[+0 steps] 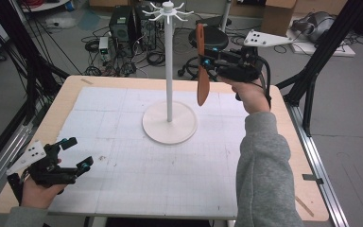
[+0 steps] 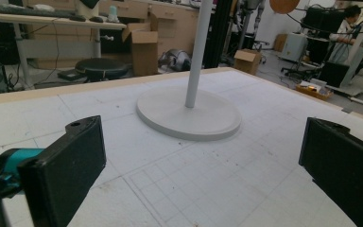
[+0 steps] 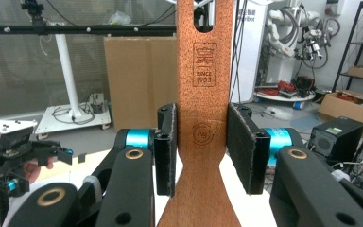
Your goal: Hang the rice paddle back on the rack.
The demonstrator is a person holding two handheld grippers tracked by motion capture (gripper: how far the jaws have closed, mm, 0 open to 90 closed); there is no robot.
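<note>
A brown wooden spatula (image 1: 201, 71) hangs upright in the air, blade down, just right of the white hook stand's pole (image 1: 169, 71). My right gripper (image 1: 205, 61) is shut on its handle. In the right gripper view both pads (image 3: 168, 146) press the handle's sides (image 3: 203, 94), below a slot (image 3: 203, 21) at its top end. The stand's hooks (image 1: 168, 9) spread out above and its round base (image 1: 170, 124) rests mid-table. My left gripper (image 1: 79, 151) lies open at the near left of the table, nothing between its fingers (image 2: 203, 175).
A white gridded mat (image 1: 137, 165) covers the wooden table (image 1: 288, 142). The stand's base (image 2: 189, 113) lies ahead of the left gripper. Behind the table stand a black stool (image 1: 208, 38), computer cases (image 1: 123, 23) and floor cables. Black frame legs (image 1: 321, 52) rise at right.
</note>
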